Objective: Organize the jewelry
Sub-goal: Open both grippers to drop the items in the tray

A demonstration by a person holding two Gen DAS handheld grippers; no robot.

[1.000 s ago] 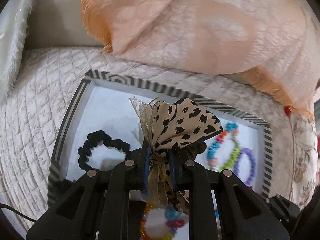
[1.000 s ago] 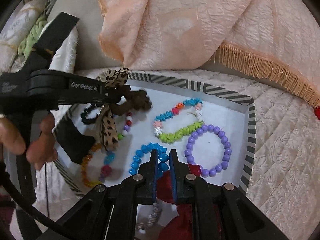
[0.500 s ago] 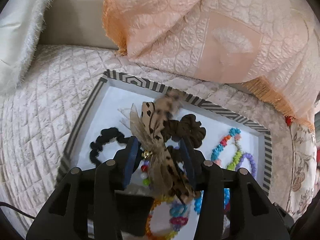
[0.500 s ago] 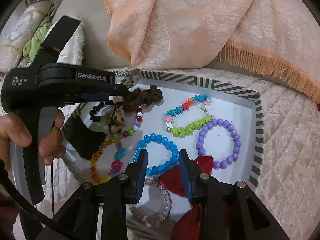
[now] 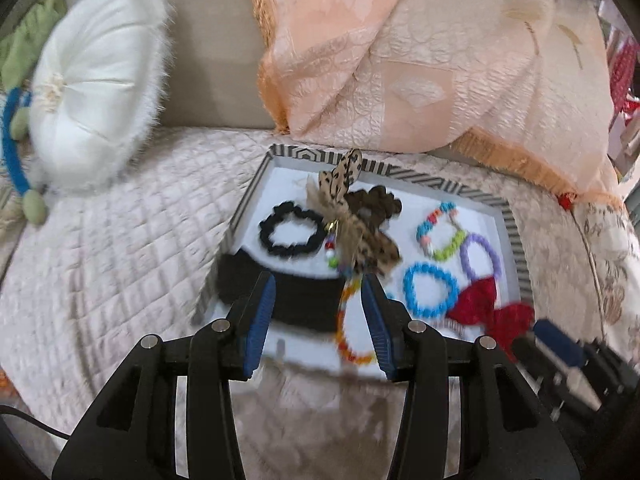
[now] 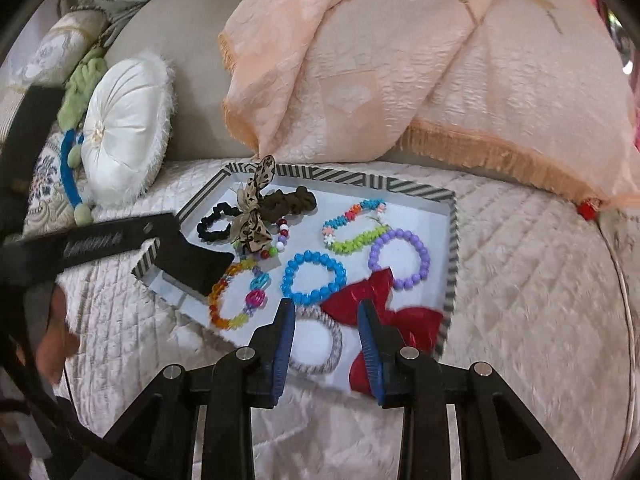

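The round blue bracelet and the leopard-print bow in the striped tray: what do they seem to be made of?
The round blue bracelet looks like glossy plastic beads: each bead is smooth, evenly coloured and catches small highlights. Glass cannot be ruled out. The leopard-print bow looks like soft matte fabric ribbon with a sheer, frayed beige layer; it folds and droops loosely in the striped tray.

The bed [image 6: 520, 264] is covered with a pale quilted spread. A striped tray [image 6: 453, 240] lies on it in the middle. A round white cushion [image 6: 124, 140] and a peach fringed blanket [image 6: 400, 60] lie along its far edge.
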